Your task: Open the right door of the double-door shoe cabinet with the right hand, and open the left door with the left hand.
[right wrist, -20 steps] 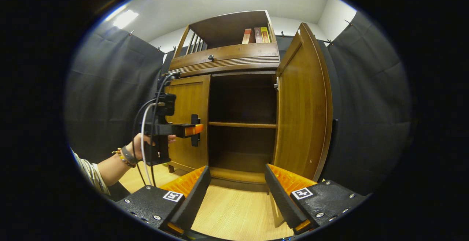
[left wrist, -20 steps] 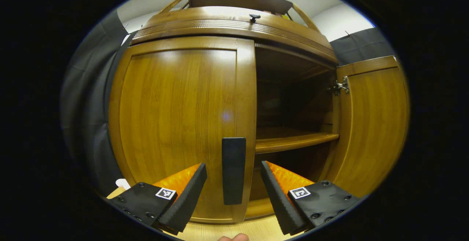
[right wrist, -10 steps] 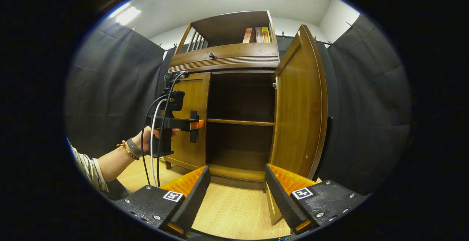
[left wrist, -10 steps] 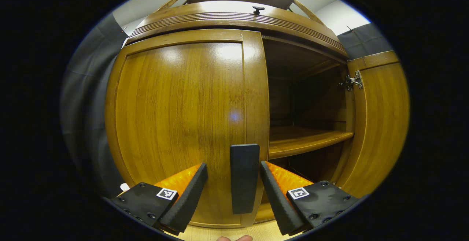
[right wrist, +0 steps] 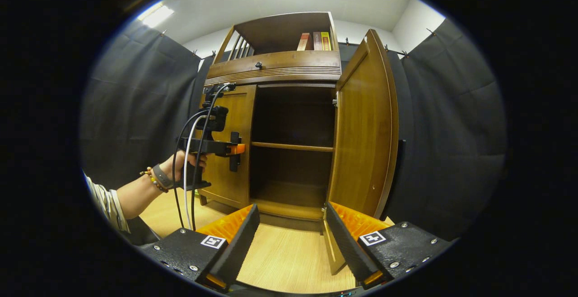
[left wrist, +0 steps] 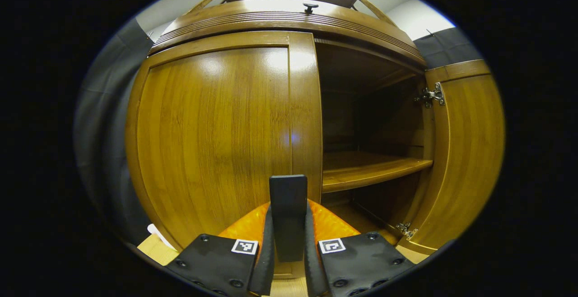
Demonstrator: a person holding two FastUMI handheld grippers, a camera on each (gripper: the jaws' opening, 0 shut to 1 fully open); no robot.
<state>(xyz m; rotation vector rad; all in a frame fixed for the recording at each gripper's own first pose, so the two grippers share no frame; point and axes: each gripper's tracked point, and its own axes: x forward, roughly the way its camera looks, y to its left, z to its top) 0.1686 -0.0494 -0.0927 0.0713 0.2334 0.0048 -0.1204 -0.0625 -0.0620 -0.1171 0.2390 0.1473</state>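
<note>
Two hand-held grippers face a double-door shoe cabinet, one engaged and one idle. Nearest in the left gripper view, the left gripper (left wrist: pixel 289 243) has its two fingers closed flat against either side of the dark upright handle (left wrist: pixel 288 197) of the left door (left wrist: pixel 212 143), a pinch that gives purchase for pulling the panel outward about its hinges on the far edge. That door lies flush with the cabinet front, so this half of the task is judged not yet done. Nearest in the right gripper view, the right gripper (right wrist: pixel 289 238) stands back from the cabinet with its fingers spread wide and nothing between them, above the pale wooden floor (right wrist: pixel 289 261). Farther off in that view, a hand (right wrist: pixel 180 166) with a bracelet at the wrist holds the left gripper level at the handle, cables trailing down from it. Beside it, the right door (right wrist: pixel 361 130) is swung well out, its inner face toward the camera, which suggests why the right gripper is free. Behind the doors, the open compartment shows a bare shelf (right wrist: pixel 293 146) across its middle. Above it runs a drawer front with a small knob (right wrist: pixel 258 65), and farthest up an open top shelf holds a few books (right wrist: pixel 315 41).
</note>
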